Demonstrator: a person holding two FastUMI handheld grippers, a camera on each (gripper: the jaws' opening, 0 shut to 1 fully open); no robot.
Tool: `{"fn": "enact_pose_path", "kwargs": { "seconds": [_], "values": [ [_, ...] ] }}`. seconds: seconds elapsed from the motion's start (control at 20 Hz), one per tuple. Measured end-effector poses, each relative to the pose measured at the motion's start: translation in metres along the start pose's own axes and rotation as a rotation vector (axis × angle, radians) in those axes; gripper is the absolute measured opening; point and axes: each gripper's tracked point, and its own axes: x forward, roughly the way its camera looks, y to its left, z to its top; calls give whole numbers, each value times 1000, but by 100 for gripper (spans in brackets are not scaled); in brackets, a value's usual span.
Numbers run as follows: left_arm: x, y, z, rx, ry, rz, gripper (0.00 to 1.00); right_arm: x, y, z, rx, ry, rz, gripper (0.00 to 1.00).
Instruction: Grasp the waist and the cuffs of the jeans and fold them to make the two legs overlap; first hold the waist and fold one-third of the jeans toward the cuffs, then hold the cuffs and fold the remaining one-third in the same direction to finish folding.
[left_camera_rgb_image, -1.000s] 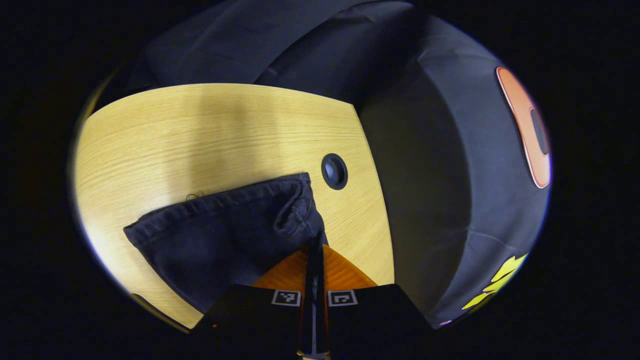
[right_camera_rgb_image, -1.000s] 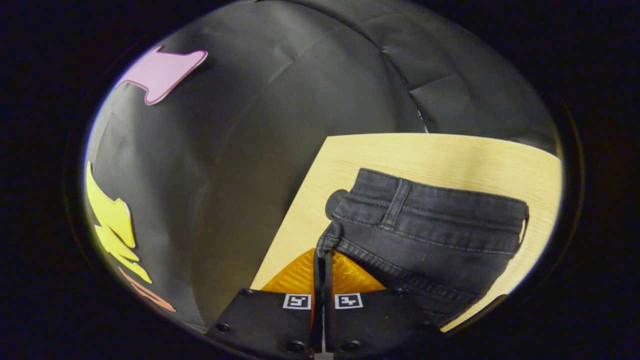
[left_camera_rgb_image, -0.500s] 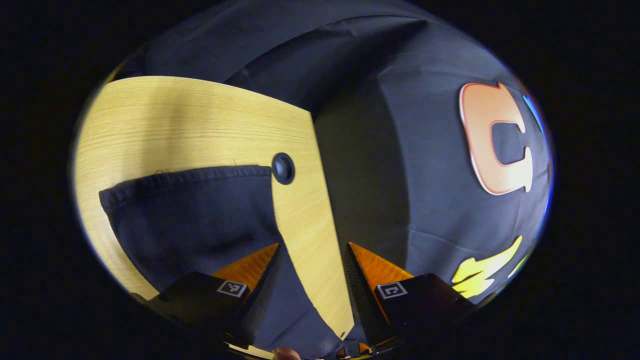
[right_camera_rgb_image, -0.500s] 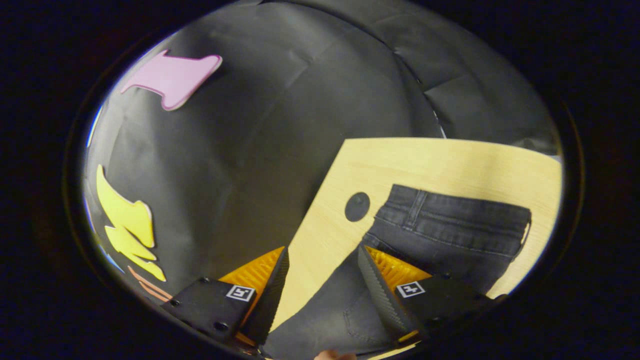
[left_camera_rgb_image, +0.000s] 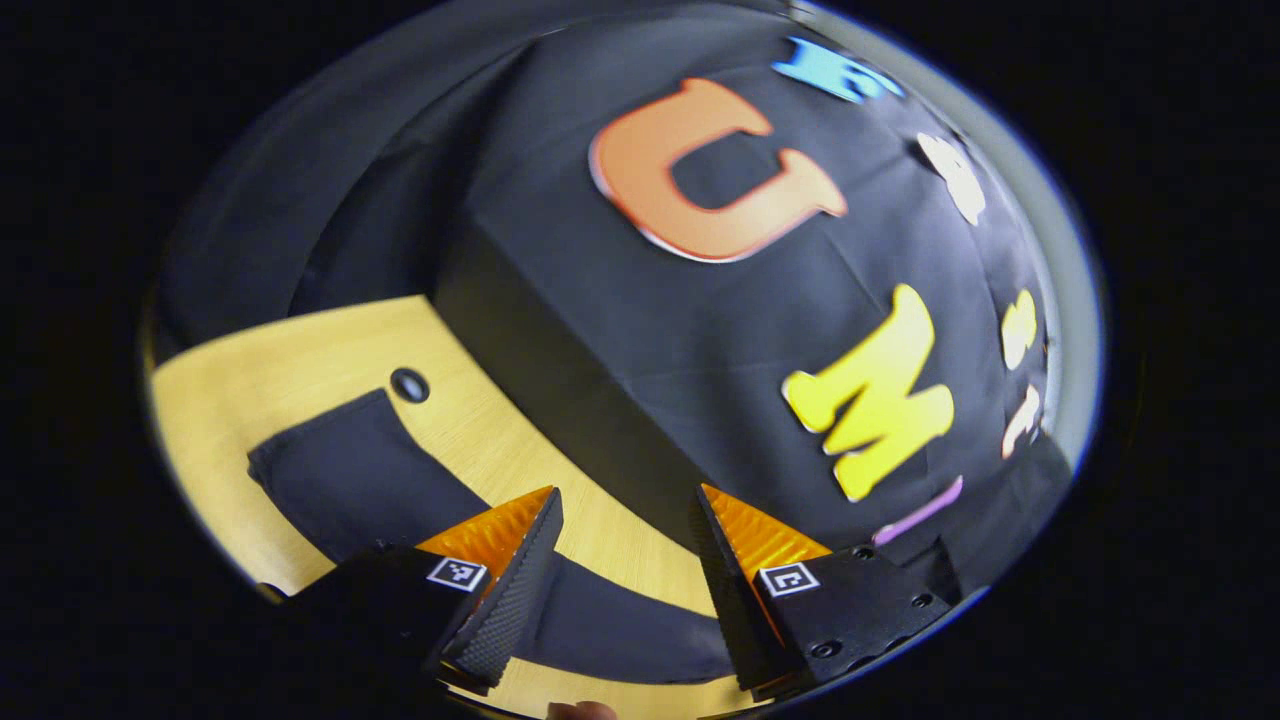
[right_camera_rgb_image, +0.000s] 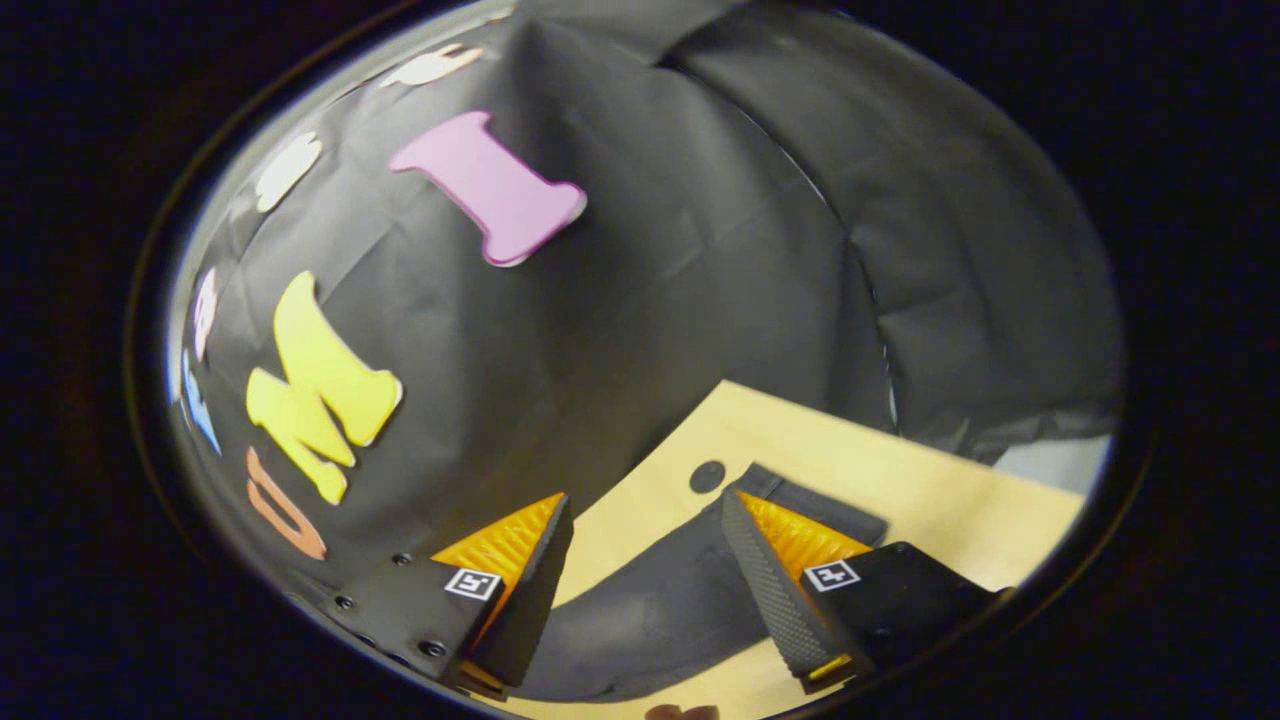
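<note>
The dark jeans lie flat on the wooden table in the left gripper view; one hemmed end sits near the table's far edge, and the cloth runs back under my fingers. My left gripper hovers above it, open, with nothing between the fingers. In the right gripper view the jeans stretch from below the fingers to the waistband end. My right gripper is open too, raised over the cloth and holding nothing.
A round dark cable hole sits in the table close to the jeans' corner, also visible as the cable hole. The table's edge meets the black booth wall just beyond. Bare wood lies to the right.
Both grippers were shut on the jeans a second ago, then opened and let go. Since then both have risen and tilted up toward the wall, leaving the jeans flat.
</note>
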Motion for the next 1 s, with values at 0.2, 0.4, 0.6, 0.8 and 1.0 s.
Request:
{"fn": "enact_pose_path", "kwargs": {
  "seconds": [0.2,0.4,0.6,0.8,1.0],
  "values": [
    [-43,-60,-3,369,-74,-10,84,-30,-33,-35,-82,93,-27,94],
    [-63,-102,-6,647,-178,35,83,-21,-67,-75,113,195,-76,94],
    [-82,-125,-26,775,-129,16,83,-7,-88,-101,303,266,-90,95],
    [-109,-132,-40,719,-130,46,84,9,-103,-113,404,298,-110,94],
    [-126,-130,-52,693,-125,78,83,28,-96,-111,453,292,-85,94]
  ]
}}
